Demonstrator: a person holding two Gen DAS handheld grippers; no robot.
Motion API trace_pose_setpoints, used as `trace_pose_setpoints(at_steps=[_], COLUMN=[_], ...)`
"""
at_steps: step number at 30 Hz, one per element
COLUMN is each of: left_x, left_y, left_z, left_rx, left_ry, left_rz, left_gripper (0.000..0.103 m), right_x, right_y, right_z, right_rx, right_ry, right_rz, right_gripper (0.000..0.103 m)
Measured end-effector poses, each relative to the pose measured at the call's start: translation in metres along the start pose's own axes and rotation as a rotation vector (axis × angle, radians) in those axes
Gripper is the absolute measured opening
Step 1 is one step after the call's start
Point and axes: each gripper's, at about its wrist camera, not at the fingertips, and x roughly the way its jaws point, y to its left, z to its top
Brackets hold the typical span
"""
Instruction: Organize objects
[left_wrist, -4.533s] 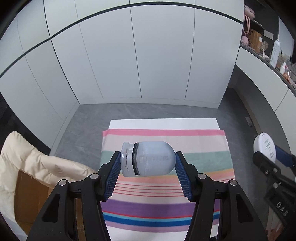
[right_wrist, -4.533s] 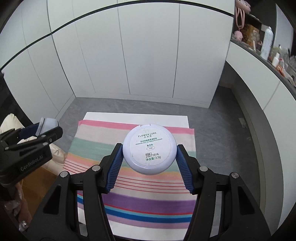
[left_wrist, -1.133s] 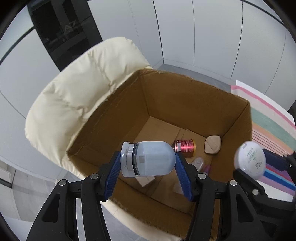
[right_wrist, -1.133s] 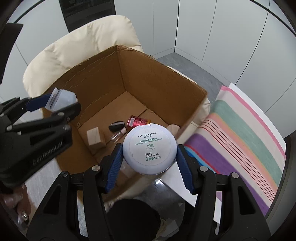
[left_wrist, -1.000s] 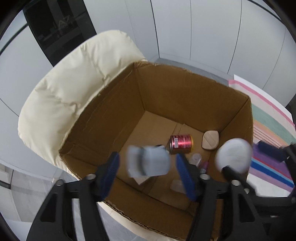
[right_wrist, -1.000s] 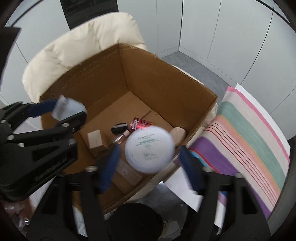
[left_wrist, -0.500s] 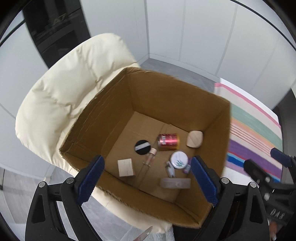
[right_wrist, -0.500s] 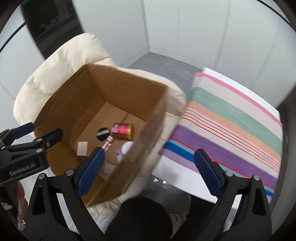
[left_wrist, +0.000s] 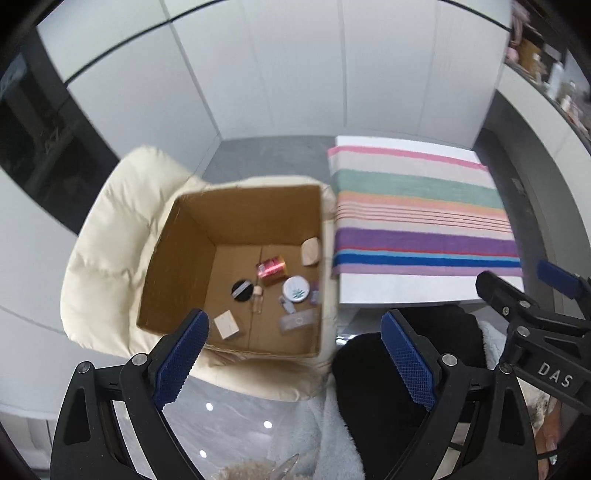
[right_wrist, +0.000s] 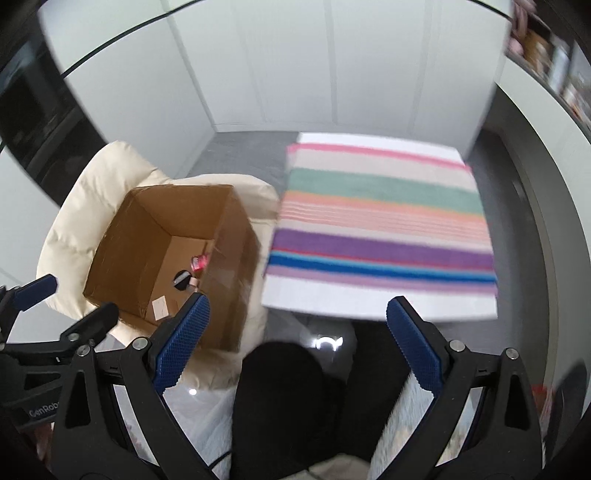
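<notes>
An open cardboard box (left_wrist: 177, 254) rests on a cream padded chair (left_wrist: 107, 229). On its floor lie a white round compact (left_wrist: 296, 290), a pale bottle (left_wrist: 297, 320) on its side, a red can (left_wrist: 271, 266), a beige puff (left_wrist: 309, 252), a black disc (left_wrist: 242, 290) and a small carton (left_wrist: 226, 325). High above the box's near edge, my left gripper (left_wrist: 293, 320) is open and holds nothing. My right gripper (right_wrist: 298, 304) is also open and holds nothing, up over the gap between the box (right_wrist: 229, 236) and the table. Most of the box's contents are hidden in the right wrist view.
A striped cloth (left_wrist: 417, 221) covers a white table (left_wrist: 406, 291) to the right of the chair. A person's dark-clad legs (left_wrist: 369, 369) fill the space below the grippers. White cabinet doors stand behind, with a cluttered shelf (left_wrist: 554, 74) at the far right.
The left gripper let go of the pale bottle and the right let go of the white compact; both now lie in the box. Both grippers opened wide, rose and drew back from the box.
</notes>
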Motion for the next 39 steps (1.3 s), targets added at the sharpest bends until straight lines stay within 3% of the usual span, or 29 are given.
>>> trace_pose_setpoints(at_steps=[10, 13, 39], left_x=[-0.032, -0.036, -0.034], left_y=[-0.024, -0.03, -0.022], left_z=[0.001, 0.0, -0.005], left_rx=[0.026, 0.039, 0.018], left_ry=[0.002, -0.002, 0.026], left_rz=[-0.069, -0.048, -0.07], left_gripper=[0.095, 0.095, 0.095], right_x=[-0.05, -0.055, -0.055], right_y=[-0.036, -0.035, -0.029], right_z=[-0.027, -0.03, -0.036], right_rx=[0.107, 0.097, 0.083], right_ry=[-0.036, -0.046, -0.038], right_rz=[-0.02, -0.028, -0.018], right_gripper=[0.098, 0.098, 0.098])
